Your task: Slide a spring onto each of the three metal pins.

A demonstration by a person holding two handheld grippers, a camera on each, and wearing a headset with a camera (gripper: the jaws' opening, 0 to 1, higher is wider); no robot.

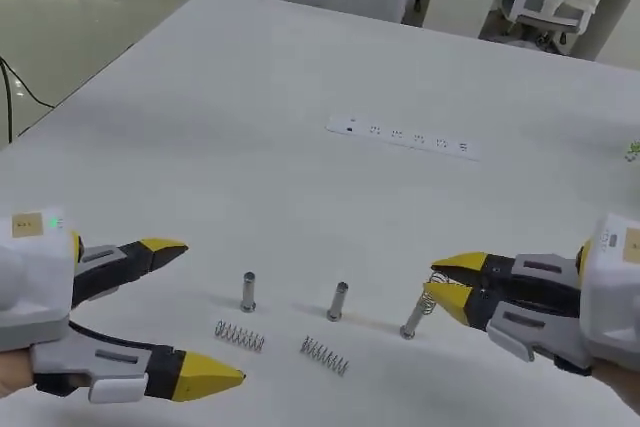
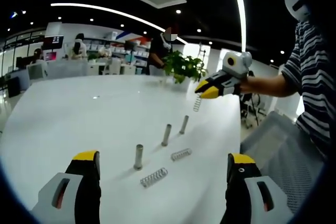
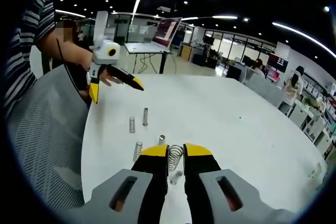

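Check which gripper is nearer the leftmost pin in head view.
Left. The left gripper sits open just beside that pin; the right gripper is at the far pin, shut on a spring.

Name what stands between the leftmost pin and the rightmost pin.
The middle pin stands upright between the leftmost pin and the rightmost pin, as the head view shows.

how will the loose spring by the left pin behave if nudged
The spring lies on its side on the smooth table, so it will probably roll. Its thin open coils suggest it is light and would squash in a hard pinch.
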